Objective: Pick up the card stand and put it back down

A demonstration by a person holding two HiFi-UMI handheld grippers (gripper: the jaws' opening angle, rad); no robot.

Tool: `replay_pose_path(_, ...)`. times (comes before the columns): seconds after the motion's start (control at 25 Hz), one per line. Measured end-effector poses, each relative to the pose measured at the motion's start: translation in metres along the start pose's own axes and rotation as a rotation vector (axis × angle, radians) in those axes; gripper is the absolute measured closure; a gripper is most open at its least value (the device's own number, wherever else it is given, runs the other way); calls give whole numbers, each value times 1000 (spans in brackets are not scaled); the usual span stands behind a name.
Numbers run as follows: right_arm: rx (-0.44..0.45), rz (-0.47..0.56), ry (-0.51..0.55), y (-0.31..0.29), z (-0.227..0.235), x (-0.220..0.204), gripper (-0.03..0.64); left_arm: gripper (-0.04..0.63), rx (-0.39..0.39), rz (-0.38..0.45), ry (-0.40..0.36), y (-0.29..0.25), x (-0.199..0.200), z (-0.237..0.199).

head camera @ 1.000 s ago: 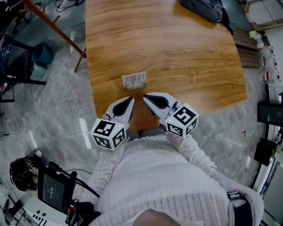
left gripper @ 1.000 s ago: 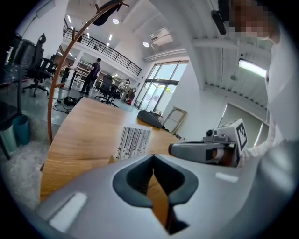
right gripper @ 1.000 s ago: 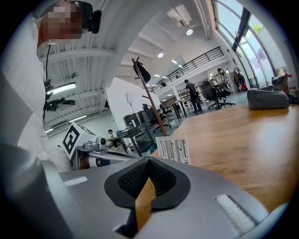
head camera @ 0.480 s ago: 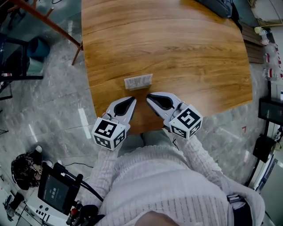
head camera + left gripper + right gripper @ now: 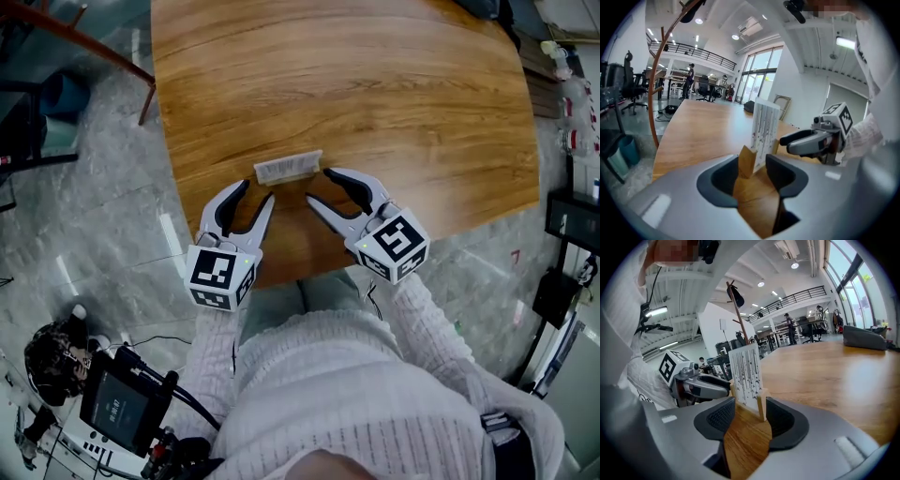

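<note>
The card stand (image 5: 289,167), a small wooden base with a white printed card upright in it, rests on the wooden table (image 5: 356,84) close to the near edge. My left gripper (image 5: 255,194) is just short of its left end, jaws opening, nothing pressed between them. My right gripper (image 5: 321,187) is at its right end, jaws also opening and apart from it. In the left gripper view the card stand (image 5: 764,129) rises just beyond the left gripper (image 5: 754,173). In the right gripper view the card stand (image 5: 746,376) stands at the mouth of the right gripper (image 5: 745,420).
A dark bag (image 5: 862,338) lies at the table's far side. A reddish coat-rack leg (image 5: 56,28) crosses the floor at upper left. A screen device (image 5: 117,408) sits on the floor at lower left. The table edge runs right under both grippers.
Both grippers were shut a second ago; their jaws now stand spread apart. Both have moved forward to the ends of the card stand, which has stayed in place.
</note>
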State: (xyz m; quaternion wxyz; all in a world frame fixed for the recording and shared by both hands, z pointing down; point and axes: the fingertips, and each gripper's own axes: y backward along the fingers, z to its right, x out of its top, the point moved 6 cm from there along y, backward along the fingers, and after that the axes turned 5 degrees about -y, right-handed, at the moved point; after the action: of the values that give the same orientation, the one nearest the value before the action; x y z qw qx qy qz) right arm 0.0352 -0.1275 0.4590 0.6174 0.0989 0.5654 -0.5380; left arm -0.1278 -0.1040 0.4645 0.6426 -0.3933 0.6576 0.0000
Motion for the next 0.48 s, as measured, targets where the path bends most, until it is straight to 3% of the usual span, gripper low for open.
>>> replay_pose_path(0.48,37,-123,226,-37,11,-1,354,330,-41,-71,-224,-34,1,4)
